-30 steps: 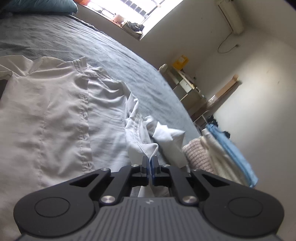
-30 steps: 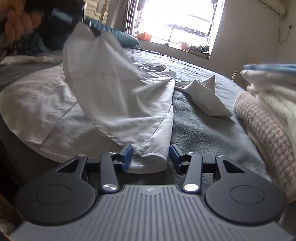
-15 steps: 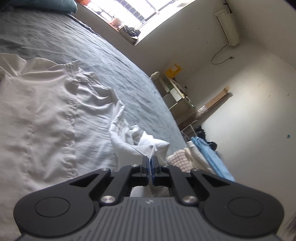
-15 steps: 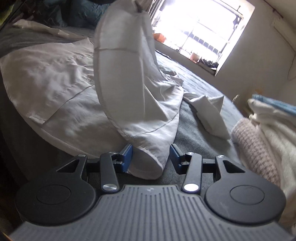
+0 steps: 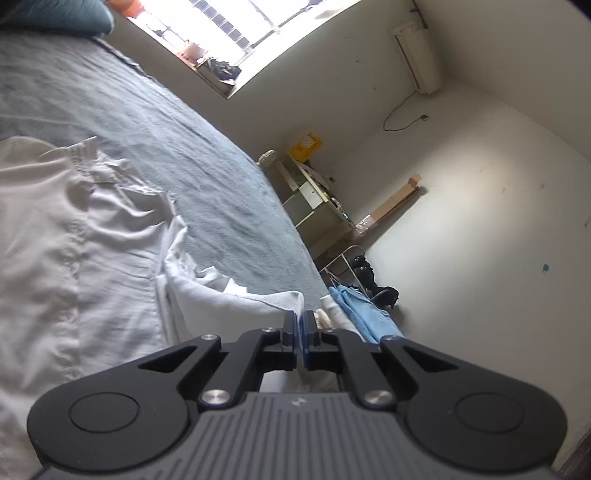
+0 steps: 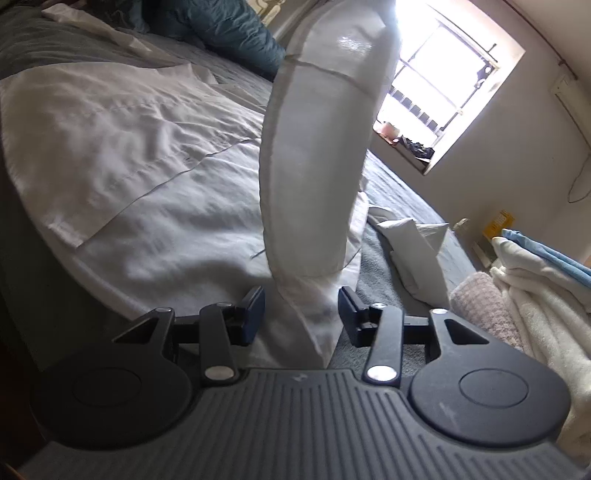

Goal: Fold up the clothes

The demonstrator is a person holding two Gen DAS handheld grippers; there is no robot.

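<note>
Air conditioner only left-view.

looks like somebody's bedroom at home: big bed with a grey-blue bedspread, teal pillow up top, barred window, wall AC unit, cluttered shelf and stacked laundry beside it

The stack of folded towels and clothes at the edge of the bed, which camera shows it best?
The right wrist view: the folded stack fills its right edge, showing a pink knit piece, white towelling and a blue layer on top. The left wrist view catches only a sliver of blue and white fabric beyond the shut left gripper.
</note>
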